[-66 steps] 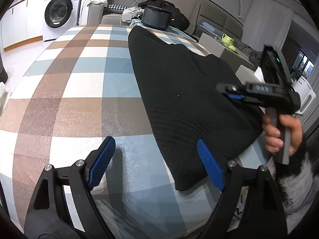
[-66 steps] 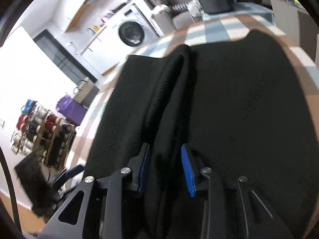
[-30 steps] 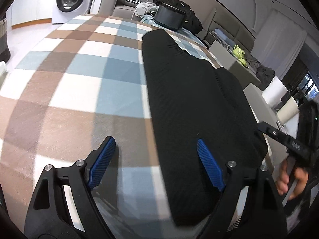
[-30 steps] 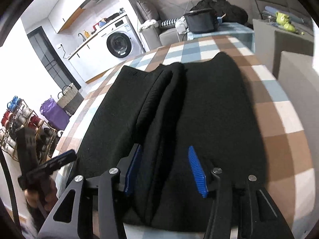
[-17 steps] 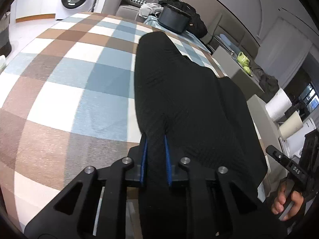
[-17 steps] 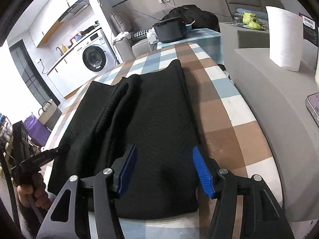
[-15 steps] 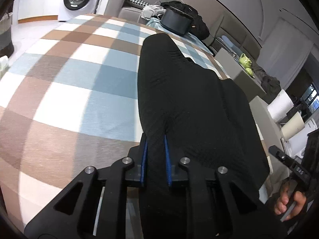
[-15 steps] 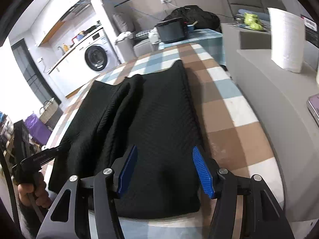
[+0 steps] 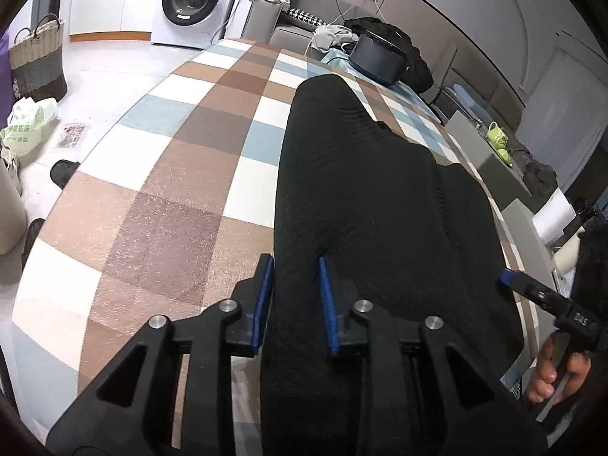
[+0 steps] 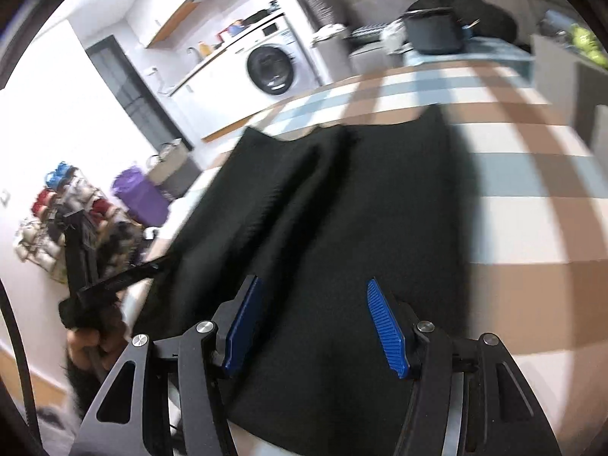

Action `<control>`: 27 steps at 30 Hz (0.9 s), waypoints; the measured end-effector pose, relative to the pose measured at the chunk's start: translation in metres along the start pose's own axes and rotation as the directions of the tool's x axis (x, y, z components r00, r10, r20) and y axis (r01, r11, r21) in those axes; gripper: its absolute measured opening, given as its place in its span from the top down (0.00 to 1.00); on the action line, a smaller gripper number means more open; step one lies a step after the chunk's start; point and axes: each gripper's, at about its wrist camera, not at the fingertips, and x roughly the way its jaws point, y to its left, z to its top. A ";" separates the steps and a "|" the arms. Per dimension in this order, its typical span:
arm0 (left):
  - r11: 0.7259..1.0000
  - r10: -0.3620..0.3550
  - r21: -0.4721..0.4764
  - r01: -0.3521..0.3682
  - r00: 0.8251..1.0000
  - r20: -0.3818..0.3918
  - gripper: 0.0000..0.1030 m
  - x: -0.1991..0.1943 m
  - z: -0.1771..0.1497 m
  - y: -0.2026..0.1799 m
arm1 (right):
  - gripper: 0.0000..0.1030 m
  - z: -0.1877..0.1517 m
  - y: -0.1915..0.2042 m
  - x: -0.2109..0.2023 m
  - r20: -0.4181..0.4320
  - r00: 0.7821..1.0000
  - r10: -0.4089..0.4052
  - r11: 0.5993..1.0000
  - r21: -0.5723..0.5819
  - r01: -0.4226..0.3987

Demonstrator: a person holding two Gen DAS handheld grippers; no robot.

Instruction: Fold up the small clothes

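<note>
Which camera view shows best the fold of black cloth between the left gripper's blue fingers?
The left wrist view: the black cloth runs sharply between the left gripper, whose jaws are opening. The right wrist view is blurred and shows that gripper only sideways at the cloth's edge.

Left wrist view: the camera sits just behind the left gripper [image 9: 294, 296] and looks steeply down and forward along its fingers, close over the near edge of the black garment [image 9: 380, 205] on the checked table [image 9: 182, 174], with the washing machine [image 9: 192, 0] far at upper left. Right wrist view: the camera sits just behind the right gripper [image 10: 315, 326], likewise tilted down and close over the same garment [image 10: 361, 197], though blurred. Both views share the garment, the table [image 10: 532, 205], the washing machine [image 10: 273, 66], and each shows the opposite gripper at its margin.
</note>
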 end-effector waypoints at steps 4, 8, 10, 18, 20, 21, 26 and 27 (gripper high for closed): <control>1.000 0.008 0.005 -0.008 1.000 0.030 0.40 -0.008 0.003 0.003 | 0.43 0.017 0.012 0.034 -0.019 0.999 0.039 0.999 0.010 -0.039; 1.000 -0.016 0.013 0.015 0.998 0.059 0.34 -0.018 0.002 0.000 | 0.72 0.033 0.000 0.077 -0.085 0.991 0.105 0.985 0.148 -0.092; 1.000 -0.010 0.015 0.009 0.998 0.060 0.34 -0.019 0.002 -0.001 | 0.92 0.039 -0.002 0.088 -0.085 0.992 0.096 0.984 0.161 -0.081; 1.000 -0.013 -0.003 0.014 0.998 0.058 0.34 -0.018 0.002 0.000 | 0.96 0.058 0.038 0.033 0.054 0.998 0.015 0.999 -0.037 -0.013; 1.000 -0.020 0.006 0.020 0.999 0.045 0.34 -0.015 0.001 -0.003 | 0.95 0.061 0.022 0.037 0.039 0.997 -0.066 0.998 -0.010 0.066; 1.000 -0.020 0.015 0.019 0.999 0.037 0.34 -0.014 -0.001 -0.006 | 0.95 0.061 0.008 0.048 -0.011 0.995 -0.094 0.995 0.021 0.095; 0.999 -0.009 0.042 0.008 0.999 0.034 0.31 -0.012 -0.004 -0.013 | 0.90 0.051 -0.019 0.060 -0.094 0.993 -0.065 0.992 0.102 0.074; 0.999 -0.012 0.041 0.010 0.999 0.034 0.31 -0.011 -0.004 -0.014 | 0.89 0.051 -0.019 0.056 -0.076 0.995 -0.058 0.992 0.105 0.066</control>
